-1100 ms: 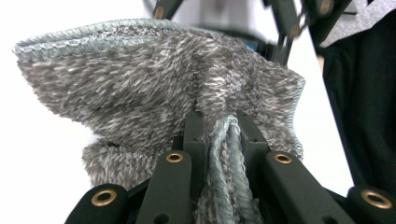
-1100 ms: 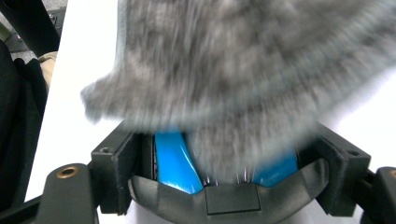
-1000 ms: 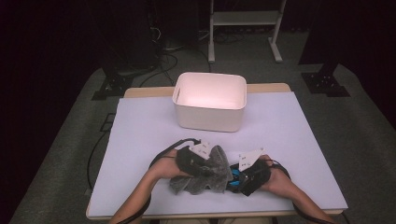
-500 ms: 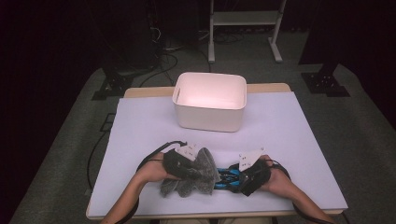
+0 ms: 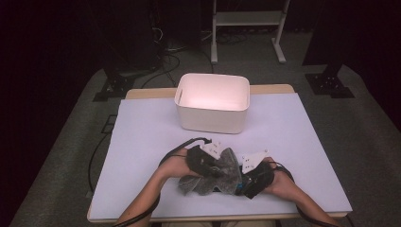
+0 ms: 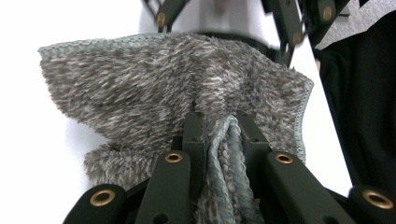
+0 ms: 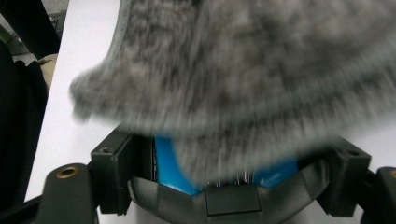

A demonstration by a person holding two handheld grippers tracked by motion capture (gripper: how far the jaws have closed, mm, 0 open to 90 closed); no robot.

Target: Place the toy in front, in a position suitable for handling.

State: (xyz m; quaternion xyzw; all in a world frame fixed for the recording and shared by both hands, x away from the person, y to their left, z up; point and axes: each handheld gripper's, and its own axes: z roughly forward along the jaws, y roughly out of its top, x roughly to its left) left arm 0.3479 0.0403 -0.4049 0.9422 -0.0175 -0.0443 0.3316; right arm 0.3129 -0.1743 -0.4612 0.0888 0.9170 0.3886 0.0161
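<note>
A grey fluffy cloth [image 5: 222, 174] lies bunched at the table's near edge between my two hands. My left gripper [image 5: 213, 166] is shut on a folded edge of this cloth [image 6: 154, 88], pinched between its jaws [image 6: 224, 126]. My right gripper [image 5: 242, 182] sits just right of the cloth. Its jaws stand wide on a blue and dark grey brush-like tool [image 7: 177, 163] that spans them from pad to pad [image 7: 229, 175]. The cloth [image 7: 252, 74] drapes over the top of that tool and hides most of it; a sliver of blue [image 5: 240, 185] shows beside the cloth.
A white plastic bin [image 5: 213, 118] stands at the middle back of the white table cover [image 5: 142, 142]. Cables trail from both grippers near the front edge. Dark floor, a metal stand and equipment bases lie beyond the table.
My left gripper, with the cloth in it, swung left and then back right, and the cloth now covers more of the blue tool. The right hand kept still.
</note>
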